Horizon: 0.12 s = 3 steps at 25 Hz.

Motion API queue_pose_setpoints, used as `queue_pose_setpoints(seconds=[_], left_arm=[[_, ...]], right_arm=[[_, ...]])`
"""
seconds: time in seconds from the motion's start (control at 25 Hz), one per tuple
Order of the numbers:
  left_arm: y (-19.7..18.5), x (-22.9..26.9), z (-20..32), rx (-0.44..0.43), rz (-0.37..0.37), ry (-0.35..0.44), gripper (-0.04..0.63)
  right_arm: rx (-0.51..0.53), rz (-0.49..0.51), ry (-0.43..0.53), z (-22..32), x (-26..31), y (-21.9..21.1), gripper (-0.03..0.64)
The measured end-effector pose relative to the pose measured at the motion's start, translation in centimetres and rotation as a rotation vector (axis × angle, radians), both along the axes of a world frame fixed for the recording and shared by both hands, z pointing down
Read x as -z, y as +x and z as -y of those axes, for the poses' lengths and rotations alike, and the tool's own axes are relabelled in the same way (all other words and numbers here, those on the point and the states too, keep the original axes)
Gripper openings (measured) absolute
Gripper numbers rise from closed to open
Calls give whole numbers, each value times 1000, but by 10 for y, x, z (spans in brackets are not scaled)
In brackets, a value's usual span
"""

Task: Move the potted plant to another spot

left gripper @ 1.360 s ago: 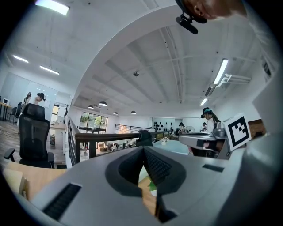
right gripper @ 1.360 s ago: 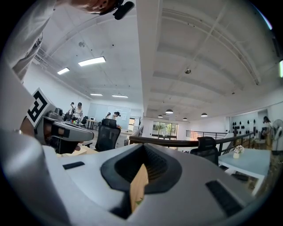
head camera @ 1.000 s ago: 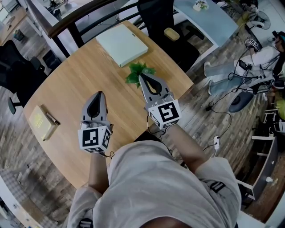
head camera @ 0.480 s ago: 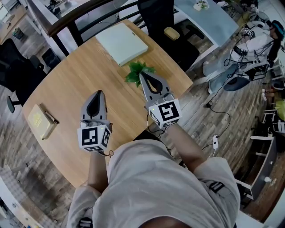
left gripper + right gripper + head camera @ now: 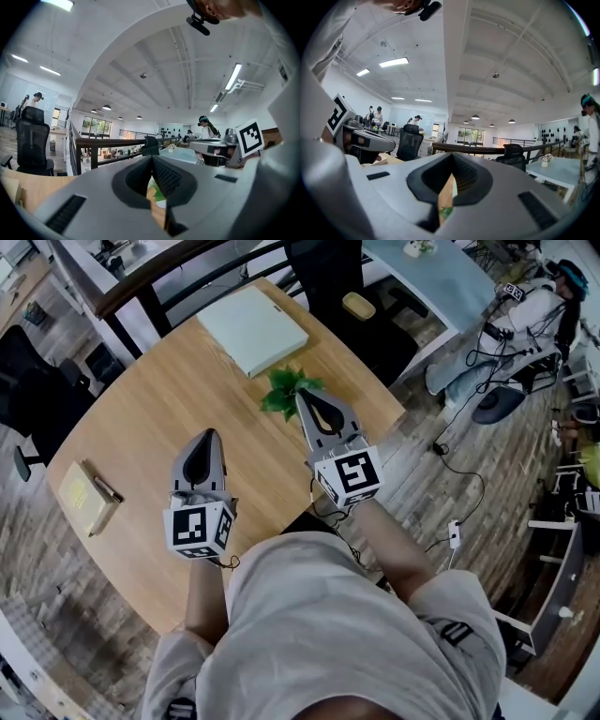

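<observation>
The potted plant (image 5: 284,390), a small clump of green leaves, stands on the round wooden table (image 5: 141,418) toward its far right side. My right gripper (image 5: 302,397) is held level with its shut tips right at the near edge of the leaves; nothing is gripped. In the right gripper view the jaws (image 5: 451,154) meet, and a slit under them shows wood and a bit of green leaf (image 5: 444,212). My left gripper (image 5: 205,437) hovers over the table's middle, apart from the plant, also shut and empty (image 5: 151,158).
A flat pale-green box (image 5: 255,329) lies on the table behind the plant. A notebook with a pen (image 5: 86,496) lies near the left edge. Black chairs (image 5: 328,268) (image 5: 23,395) and a dark railing (image 5: 178,273) ring the table. The table's right edge drops off just beside the plant.
Neither gripper nor the plant has moved. A seated person in the background at the far right has shifted upward in the head view.
</observation>
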<state>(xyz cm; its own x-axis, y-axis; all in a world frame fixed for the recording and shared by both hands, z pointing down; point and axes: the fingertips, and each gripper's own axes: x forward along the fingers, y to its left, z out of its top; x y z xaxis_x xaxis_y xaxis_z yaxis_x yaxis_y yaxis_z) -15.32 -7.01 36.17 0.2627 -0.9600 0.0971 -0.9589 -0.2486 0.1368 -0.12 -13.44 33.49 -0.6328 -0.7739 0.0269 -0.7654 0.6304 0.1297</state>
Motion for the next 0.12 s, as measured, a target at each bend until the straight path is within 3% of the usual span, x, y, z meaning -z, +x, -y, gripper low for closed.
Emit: queue_pose_setpoints(seconds=[0.12], left_arm=[[1, -1, 0, -3, 0, -1, 12]], right_arm=[[0, 4, 0, 1, -1, 0, 3]])
